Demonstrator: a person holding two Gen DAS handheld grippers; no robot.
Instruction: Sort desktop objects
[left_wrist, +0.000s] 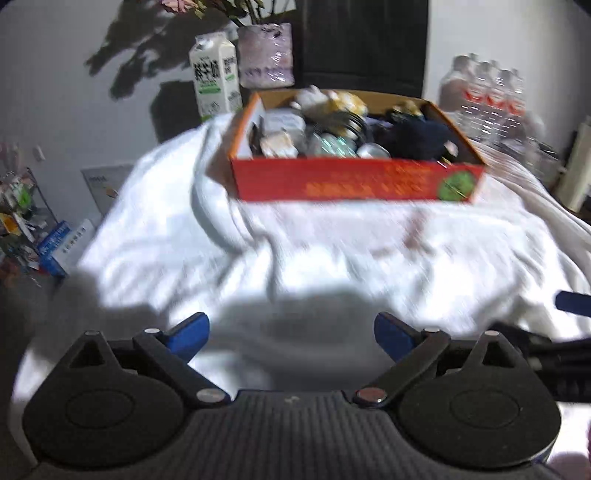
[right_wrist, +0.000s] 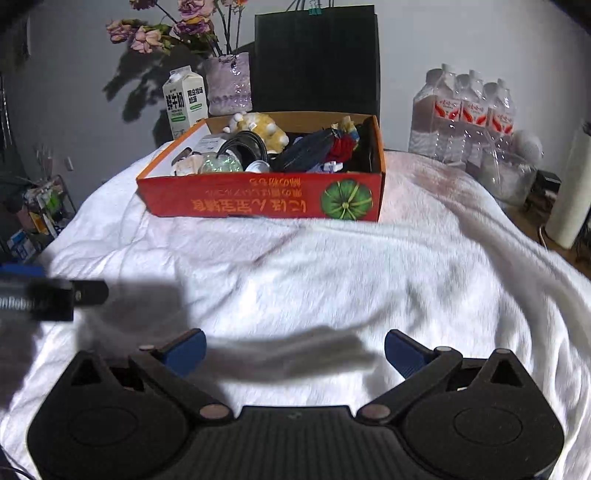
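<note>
A red cardboard box (left_wrist: 354, 182) (right_wrist: 258, 199) stands at the far side of a table covered with a white cloth (left_wrist: 332, 258) (right_wrist: 314, 266). It holds several objects: a yellow plush toy (right_wrist: 264, 129), a black coiled strap (right_wrist: 245, 142), a dark pouch (right_wrist: 306, 149), a red item (right_wrist: 341, 147) and a clear round thing (right_wrist: 219, 164). My left gripper (left_wrist: 291, 332) is open and empty, low over the near cloth. My right gripper (right_wrist: 295, 349) is open and empty, also over the near cloth. Each gripper shows at the edge of the other's view (left_wrist: 554, 343) (right_wrist: 48, 295).
A milk carton (left_wrist: 214, 77) (right_wrist: 184, 99), a vase with flowers (right_wrist: 229, 83) and a dark paper bag (right_wrist: 317, 59) stand behind the box. A pack of water bottles (left_wrist: 484, 99) (right_wrist: 461, 118) is at the back right. A cluttered rack (left_wrist: 22, 221) stands left of the table.
</note>
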